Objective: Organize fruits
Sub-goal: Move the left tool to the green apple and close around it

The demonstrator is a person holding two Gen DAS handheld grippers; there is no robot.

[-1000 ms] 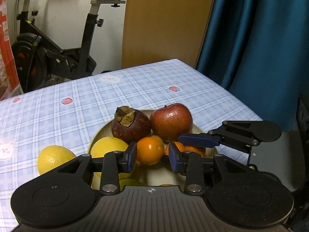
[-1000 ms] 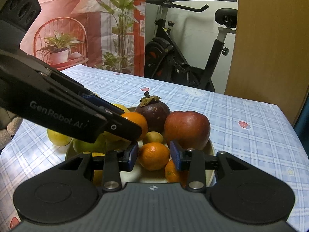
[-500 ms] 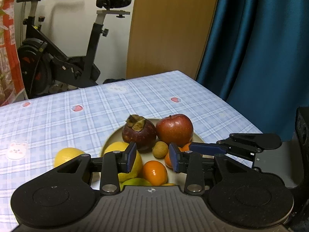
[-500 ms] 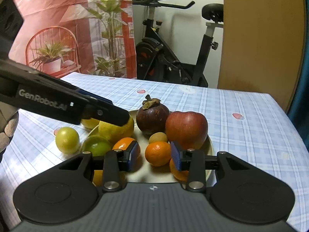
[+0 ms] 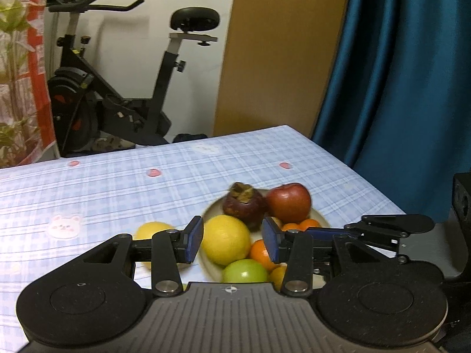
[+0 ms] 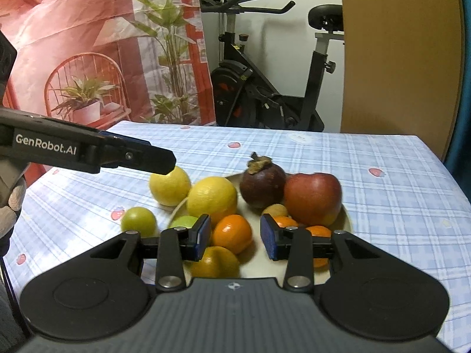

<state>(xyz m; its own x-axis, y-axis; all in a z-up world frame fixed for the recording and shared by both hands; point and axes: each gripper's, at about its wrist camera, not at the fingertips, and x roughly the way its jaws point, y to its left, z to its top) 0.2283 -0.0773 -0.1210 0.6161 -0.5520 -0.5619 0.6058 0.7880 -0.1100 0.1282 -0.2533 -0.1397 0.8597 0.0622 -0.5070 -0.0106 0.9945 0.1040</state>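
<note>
The left gripper (image 5: 232, 242) hangs above the near side of the plate (image 6: 347, 220). Its blue pads (image 5: 194, 242) are spreading apart, and nothing is between them. They touch no fruit. The right gripper (image 6: 235, 241) hangs over the plate too. Its pads (image 6: 268, 241) stand at their narrowest gap and hold nothing; the fruit seen between them lies lower down on the plate.

On the plate sit a big yellow lemon (image 6: 212, 197), a dark purple mangosteen (image 6: 262, 185) with a brown cap, and a red apple (image 6: 312, 198) just beside it. In front of them lie small oranges (image 6: 232, 233), a tiny brown fruit (image 6: 275, 210) and a green fruit (image 5: 245, 271).

Two fruits are off the plate, on the cloth to its left: a second lemon (image 6: 169, 186) near the rim, and a small green fruit (image 6: 138, 222).

The table (image 5: 117, 194) wears a blue checked cloth with little pink and white pictures. Behind it stand an exercise bike (image 5: 117, 88), a brown board (image 5: 279, 58) and a blue curtain (image 5: 412, 73).
</note>
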